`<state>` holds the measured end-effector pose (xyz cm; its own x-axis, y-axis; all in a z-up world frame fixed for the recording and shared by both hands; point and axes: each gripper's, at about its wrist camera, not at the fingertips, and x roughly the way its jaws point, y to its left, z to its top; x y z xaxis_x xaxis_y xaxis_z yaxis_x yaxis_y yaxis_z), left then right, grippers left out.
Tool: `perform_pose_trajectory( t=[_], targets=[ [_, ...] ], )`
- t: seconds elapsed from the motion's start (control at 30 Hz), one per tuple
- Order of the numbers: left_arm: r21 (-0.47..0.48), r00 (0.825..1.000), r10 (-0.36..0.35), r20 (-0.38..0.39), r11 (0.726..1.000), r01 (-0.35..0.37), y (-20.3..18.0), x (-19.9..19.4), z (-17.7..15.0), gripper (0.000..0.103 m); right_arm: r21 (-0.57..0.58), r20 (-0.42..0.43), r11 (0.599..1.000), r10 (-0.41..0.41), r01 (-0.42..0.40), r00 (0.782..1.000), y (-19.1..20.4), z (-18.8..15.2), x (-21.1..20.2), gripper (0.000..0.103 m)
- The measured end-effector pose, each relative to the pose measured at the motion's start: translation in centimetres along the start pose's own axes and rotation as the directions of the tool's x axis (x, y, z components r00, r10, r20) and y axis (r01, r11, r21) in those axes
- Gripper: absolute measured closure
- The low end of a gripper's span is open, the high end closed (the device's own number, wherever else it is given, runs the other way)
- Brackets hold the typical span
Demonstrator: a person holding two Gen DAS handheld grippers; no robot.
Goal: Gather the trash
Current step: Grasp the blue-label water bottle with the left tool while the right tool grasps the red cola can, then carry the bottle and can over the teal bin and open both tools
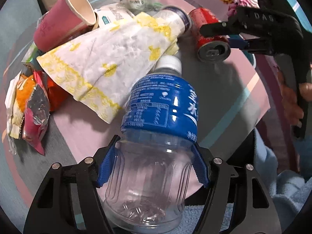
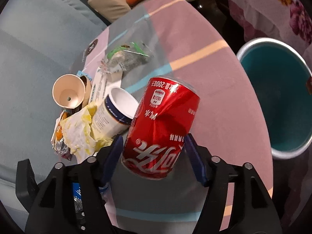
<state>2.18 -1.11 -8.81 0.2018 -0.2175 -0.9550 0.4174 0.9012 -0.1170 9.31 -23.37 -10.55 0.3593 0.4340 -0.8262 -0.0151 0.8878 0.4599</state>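
Between right gripper jaws: dented can, gripped, long axis forward; bin off right (open-mouthed). Left gripper jaws clamp bottle.

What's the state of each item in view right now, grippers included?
left gripper: shut on plastic bottle
plastic bottle: capped, empty, held
right gripper: shut on red can
red can: dented, opened, held
pink paper cup: on its side, empty
white cup: on its side, empty
napkin: crumpled, draped over the pile
snack wrappers: torn open, on the table
trash bin: upright beside the table; what shows of its inside looks empty
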Motion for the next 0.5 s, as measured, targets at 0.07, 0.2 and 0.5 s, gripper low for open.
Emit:
perform_pose_trajectory(
  t=[0.07,0.2,0.5],
  targets=[
    [0.0,1.0,-0.006,0.029,1.0,0.006,0.0,-1.1,0.2,0.035,-0.015,-0.003,0.999,0.031,-0.031,1.0,0.2,-0.1,-0.7,0.056],
    [-0.005,0.997,-0.01,0.076,1.0,0.01,-0.1,-3.2,1.4,0.036,0.005,0.02,0.997,0.073,-0.074,0.997,-0.5,-0.7,-2.3,0.056],
    [0.042,0.981,-0.017,0.195,0.999,0.009,-4.0,-6.1,5.2,0.036,0.054,0.156,0.992,0.101,-0.111,0.983,-3.3,-0.5,-7.6,0.058]
  ],
)
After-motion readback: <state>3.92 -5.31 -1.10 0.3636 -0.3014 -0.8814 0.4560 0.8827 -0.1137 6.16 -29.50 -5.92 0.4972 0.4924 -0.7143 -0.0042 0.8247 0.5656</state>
